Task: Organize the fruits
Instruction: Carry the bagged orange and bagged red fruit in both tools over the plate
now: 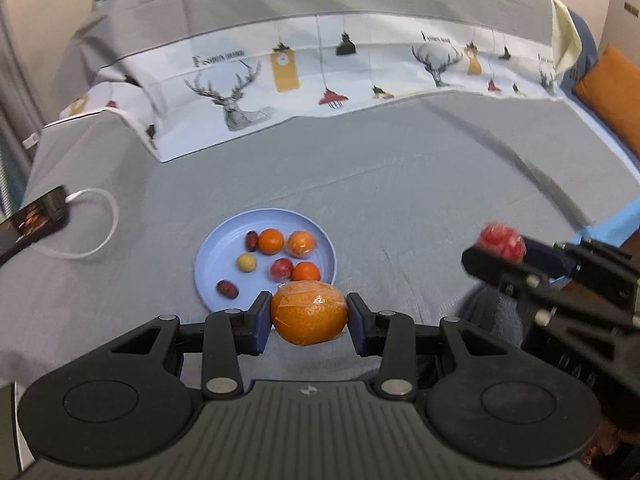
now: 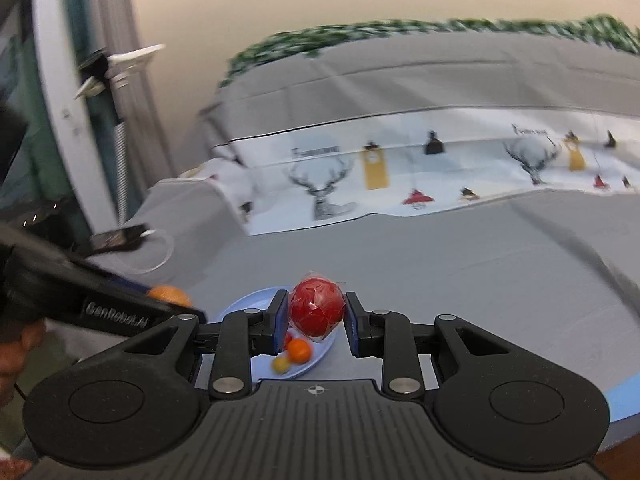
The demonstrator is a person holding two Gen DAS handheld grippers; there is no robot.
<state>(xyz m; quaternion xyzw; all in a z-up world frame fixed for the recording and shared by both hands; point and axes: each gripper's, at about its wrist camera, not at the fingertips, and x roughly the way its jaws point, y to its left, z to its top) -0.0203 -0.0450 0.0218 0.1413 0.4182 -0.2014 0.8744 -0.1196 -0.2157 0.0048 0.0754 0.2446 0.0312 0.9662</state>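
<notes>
Grey-covered bed (image 1: 400, 184) carries a blue plate (image 1: 212, 248) of small fruits; a phone (image 1: 38, 216) lies well to the plate's left. Left tongs (image 1: 309, 316), partly spread, pinch a wrapped orange (image 1: 309, 312) between both pads, held just at the plate's near rim; right tongs (image 2: 317, 314), nearly pressed together, pinch a wrapped red fruit (image 2: 317, 309), held above the plate's near edge in the right wrist view, and well to the plate's right in the left wrist view.
</notes>
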